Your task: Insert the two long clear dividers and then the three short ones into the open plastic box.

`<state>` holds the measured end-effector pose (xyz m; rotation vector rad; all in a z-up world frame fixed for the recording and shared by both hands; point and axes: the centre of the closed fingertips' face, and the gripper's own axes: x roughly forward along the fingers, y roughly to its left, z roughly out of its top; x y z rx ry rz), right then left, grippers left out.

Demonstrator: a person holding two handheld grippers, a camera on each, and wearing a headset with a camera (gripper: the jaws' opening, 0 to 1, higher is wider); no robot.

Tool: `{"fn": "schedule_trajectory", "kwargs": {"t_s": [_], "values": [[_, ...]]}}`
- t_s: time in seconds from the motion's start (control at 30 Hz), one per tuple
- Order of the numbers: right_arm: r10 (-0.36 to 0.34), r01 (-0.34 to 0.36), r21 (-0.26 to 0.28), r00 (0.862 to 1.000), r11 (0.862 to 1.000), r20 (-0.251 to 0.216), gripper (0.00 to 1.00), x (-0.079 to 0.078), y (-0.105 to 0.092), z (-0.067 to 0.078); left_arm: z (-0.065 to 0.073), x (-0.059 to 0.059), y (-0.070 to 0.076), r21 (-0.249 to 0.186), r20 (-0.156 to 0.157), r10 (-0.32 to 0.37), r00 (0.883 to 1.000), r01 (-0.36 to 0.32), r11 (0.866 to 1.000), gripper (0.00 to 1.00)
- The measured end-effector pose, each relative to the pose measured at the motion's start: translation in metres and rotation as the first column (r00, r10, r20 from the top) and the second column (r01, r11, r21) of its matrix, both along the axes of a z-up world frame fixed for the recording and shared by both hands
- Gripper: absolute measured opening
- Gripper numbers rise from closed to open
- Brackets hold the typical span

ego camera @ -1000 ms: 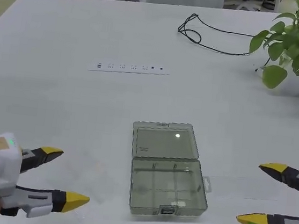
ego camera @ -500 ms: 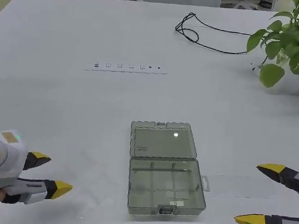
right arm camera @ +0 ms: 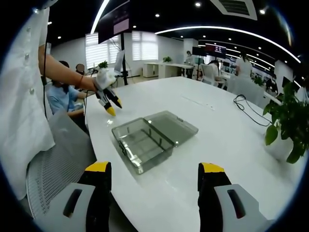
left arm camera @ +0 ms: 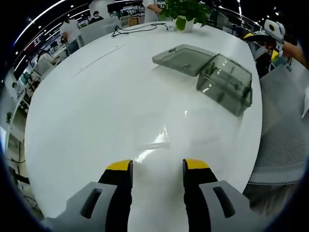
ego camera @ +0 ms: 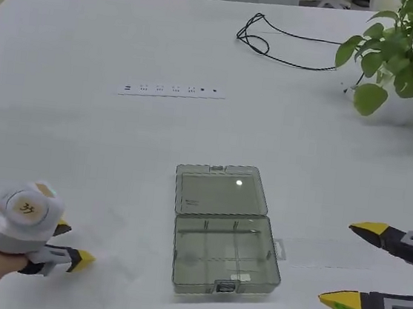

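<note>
Head view: open box (ego camera: 223, 279) sits on table (ego camera: 82, 133) between the grippers, lid flat behind it. Left gripper (ego camera: 73, 244) released, empty, well left of box. Right gripper (ego camera: 339, 263) released, empty. Clear divider (ego camera: 322, 251) lies between it and box.

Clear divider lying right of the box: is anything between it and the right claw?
Nothing visible. The clear divider lies flat on the bare table beside the open box, and the right claw is open right next to it, with no object between.
</note>
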<state>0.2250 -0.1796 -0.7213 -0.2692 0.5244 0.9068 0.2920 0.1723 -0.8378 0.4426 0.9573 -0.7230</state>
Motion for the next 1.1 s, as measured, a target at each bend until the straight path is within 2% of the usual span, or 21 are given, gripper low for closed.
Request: {"fn": "schedule_trajectory", "kwargs": {"t_s": [0.1, 0.27, 0.43, 0.5, 0.53, 1.1], "values": [[-0.001, 0.001, -0.001, 1.000, 1.000, -0.001, 0.73, 0.0000, -0.0005, -0.0007, -0.0061, 0.0016, 0.0015, -0.003, -0.013, 0.010, 1.000, -0.010, 1.000, 0.40], [-0.002, 0.002, 0.002, 1.000, 1.000, 0.000, 0.73, 0.0001, 0.0005, -0.0002, -0.0072, -0.0001, 0.0028, 0.039, -0.018, 0.012, 1.000, -0.011, 0.999, 0.38], [-0.001, 0.001, 0.004, 1.000, 1.000, -0.002, 0.73, -0.0001, 0.0018, -0.0004, -0.0065, -0.0016, -0.0023, 0.033, -0.036, 0.023, 0.999, -0.022, 0.999, 0.32], [0.002, -0.002, 0.004, 1.000, 1.000, -0.001, 0.73, -0.0002, 0.0026, -0.0004, -0.0072, 0.0000, -0.0016, 0.028, -0.046, 0.041, 0.998, -0.040, 0.999, 0.32], [0.003, -0.003, 0.004, 1.000, 1.000, 0.000, 0.73, -0.0002, 0.0030, -0.0001, -0.0076, -0.0007, -0.0008, 0.025, -0.060, 0.062, 0.996, -0.061, 0.998, 0.32], [0.004, -0.004, 0.007, 1.000, 1.000, 0.002, 0.73, -0.0018, 0.0044, 0.0006, -0.0104, 0.0041, 0.0026, 0.033, -0.105, 0.088, 0.991, -0.085, 0.996, 0.32]]}}
